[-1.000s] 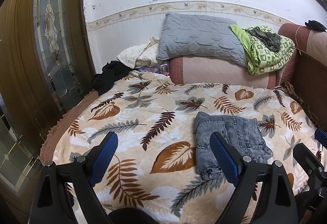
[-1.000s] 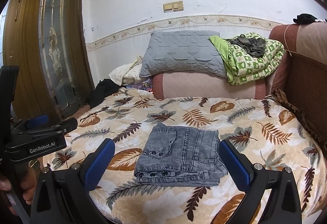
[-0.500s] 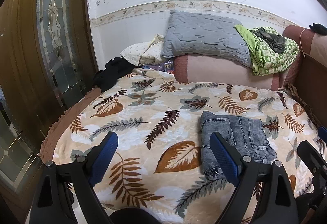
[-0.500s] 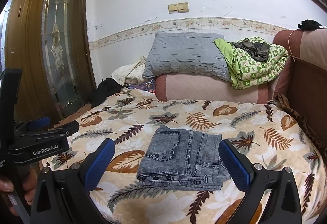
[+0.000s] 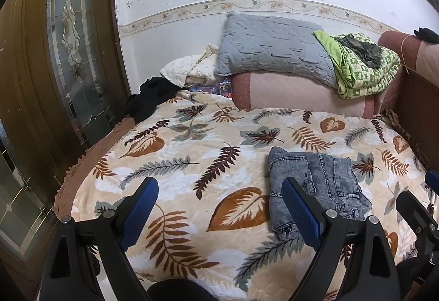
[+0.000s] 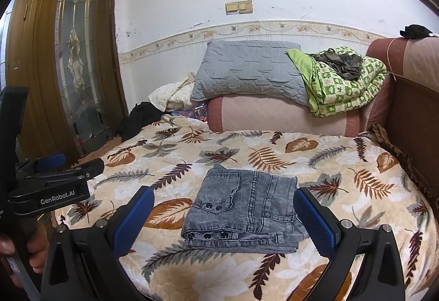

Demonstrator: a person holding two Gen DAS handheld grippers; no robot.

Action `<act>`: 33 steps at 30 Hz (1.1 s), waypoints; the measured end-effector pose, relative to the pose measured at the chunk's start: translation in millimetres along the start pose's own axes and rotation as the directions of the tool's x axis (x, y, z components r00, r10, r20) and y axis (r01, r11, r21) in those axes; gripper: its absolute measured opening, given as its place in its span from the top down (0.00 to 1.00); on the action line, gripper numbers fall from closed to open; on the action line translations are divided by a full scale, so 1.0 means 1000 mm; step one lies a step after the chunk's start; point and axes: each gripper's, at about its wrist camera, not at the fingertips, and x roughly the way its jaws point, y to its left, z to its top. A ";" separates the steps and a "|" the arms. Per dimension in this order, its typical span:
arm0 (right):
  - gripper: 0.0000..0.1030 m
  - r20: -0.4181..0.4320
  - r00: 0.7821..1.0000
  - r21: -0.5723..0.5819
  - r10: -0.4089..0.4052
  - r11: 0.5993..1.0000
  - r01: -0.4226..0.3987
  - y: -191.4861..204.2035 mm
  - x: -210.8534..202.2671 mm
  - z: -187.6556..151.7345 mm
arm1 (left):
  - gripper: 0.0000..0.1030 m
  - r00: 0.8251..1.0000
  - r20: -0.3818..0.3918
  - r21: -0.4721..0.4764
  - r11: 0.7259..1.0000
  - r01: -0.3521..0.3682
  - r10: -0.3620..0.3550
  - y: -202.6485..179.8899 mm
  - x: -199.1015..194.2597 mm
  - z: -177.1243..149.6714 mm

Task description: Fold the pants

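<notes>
folding appears finished in the left wrist view: the grey pants [image 5: 315, 188] are seen as a compact stacked bundle at the lower right of the frame, on the leaf-print bedspread [image 5: 192, 152]. the left gripper [image 5: 219, 207] is held with jaws wide apart and empty; the bundle is partly hidden behind the right-hand finger, seemingly beyond it.

in the right wrist view, the pants [image 6: 244, 210] are framed at lower centre between the spread, empty jaws of the right gripper [image 6: 223, 214], seemingly untouched. little is judged left beyond withdrawal.
</notes>
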 end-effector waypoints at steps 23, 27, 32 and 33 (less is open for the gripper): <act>0.00 -0.003 1.000 -0.007 0.006 1.000 -0.006 0.001 0.004 0.001 | 0.11 0.999 0.000 0.005 0.999 0.035 -0.035 0.001 -0.002 0.006; 0.00 -0.001 1.000 -0.014 0.008 1.000 -0.008 0.004 0.005 0.003 | 0.11 0.999 0.004 0.003 0.999 0.042 -0.042 0.003 -0.001 0.007; 0.00 0.004 1.000 -0.014 0.006 1.000 -0.006 0.004 0.008 0.007 | 0.11 0.999 0.003 0.003 0.999 0.054 -0.054 0.004 0.000 0.011; 0.00 0.004 1.000 -0.013 0.006 1.000 -0.006 0.004 0.008 0.007 | 0.11 0.999 0.004 0.003 0.999 0.055 -0.055 0.004 0.001 0.011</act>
